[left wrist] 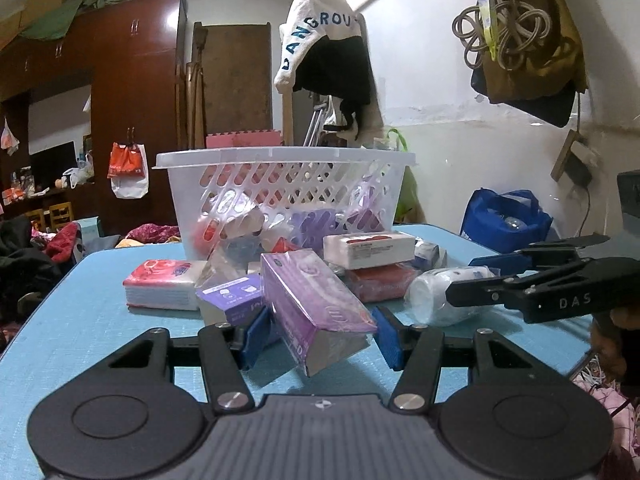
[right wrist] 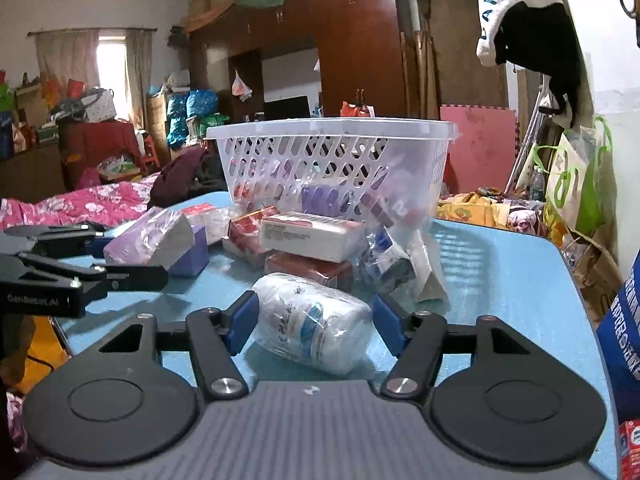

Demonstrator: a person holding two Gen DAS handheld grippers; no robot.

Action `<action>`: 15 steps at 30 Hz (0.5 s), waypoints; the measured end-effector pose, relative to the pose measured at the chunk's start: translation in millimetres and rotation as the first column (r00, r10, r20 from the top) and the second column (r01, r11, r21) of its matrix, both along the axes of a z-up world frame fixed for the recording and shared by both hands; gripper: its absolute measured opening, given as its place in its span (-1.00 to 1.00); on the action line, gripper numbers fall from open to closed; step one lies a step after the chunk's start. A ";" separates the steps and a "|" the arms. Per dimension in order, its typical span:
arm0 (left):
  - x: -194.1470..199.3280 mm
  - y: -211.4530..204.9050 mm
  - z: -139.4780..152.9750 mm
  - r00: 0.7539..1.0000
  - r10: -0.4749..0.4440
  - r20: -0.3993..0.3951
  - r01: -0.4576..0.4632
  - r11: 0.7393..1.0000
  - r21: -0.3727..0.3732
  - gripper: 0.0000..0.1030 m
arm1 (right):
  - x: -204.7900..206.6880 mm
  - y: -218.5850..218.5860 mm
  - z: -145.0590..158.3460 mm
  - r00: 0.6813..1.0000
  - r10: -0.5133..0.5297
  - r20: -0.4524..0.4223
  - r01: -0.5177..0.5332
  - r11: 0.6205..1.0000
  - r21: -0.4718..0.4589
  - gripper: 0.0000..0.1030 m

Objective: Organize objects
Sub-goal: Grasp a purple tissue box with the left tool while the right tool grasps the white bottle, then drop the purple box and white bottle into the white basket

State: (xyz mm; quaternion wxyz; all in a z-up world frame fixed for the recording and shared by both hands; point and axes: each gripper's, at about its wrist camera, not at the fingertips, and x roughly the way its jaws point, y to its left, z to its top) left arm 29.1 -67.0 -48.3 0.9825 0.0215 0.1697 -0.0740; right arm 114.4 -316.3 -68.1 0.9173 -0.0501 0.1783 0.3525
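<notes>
Desk (left wrist: 80,320): I see a blue top with a pile of wrapped packs loose on it, all lying in front of the basket.
Basket (left wrist: 280,184): white, slotted, standing at the far side of the desk; through its slots I make out several packs already inside, purple and red ones among them, so I judge part of the sorting done.
Loose pile: I count at least 6 packs not yet in, among them a red and white tissue pack (left wrist: 162,284), a white box with a red top (left wrist: 368,249) stacked on a red pack (left wrist: 380,284), and a small purple box (left wrist: 230,300).
Purple pack (left wrist: 316,308): tilted, its near end raised, sitting between my left jaws.
Left gripper (left wrist: 320,336): the blue pads appear to press both sides of the purple pack, so I read it as clamped and ready to go to the basket.
White bottle (right wrist: 314,324): wrapped in clear film, lying on its side on the desk, nearest to me.
Right gripper (right wrist: 314,326): jaws apart around the bottle; the left pad is at its end, the right pad shows a gap, so no grip yet.
Remaining: I judge most of the pile is left, starting with these 2 items.
</notes>
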 end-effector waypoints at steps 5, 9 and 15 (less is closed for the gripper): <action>-5.7 4.4 4.3 1.000 -0.008 0.023 0.008 1.000 -0.009 0.16 | -9.6 -9.1 6.9 1.000 0.003 0.025 -0.004 1.000 0.023 0.24; -7.7 8.8 7.1 0.999 -0.012 0.032 0.013 0.999 -0.033 0.16 | -12.7 -13.6 16.0 0.999 -0.006 0.047 0.004 0.999 0.053 0.24; -1.5 20.1 35.4 0.997 -0.025 0.067 0.029 0.997 -0.072 0.16 | -3.3 -10.9 45.5 0.997 -0.004 0.082 -0.004 0.995 0.095 0.24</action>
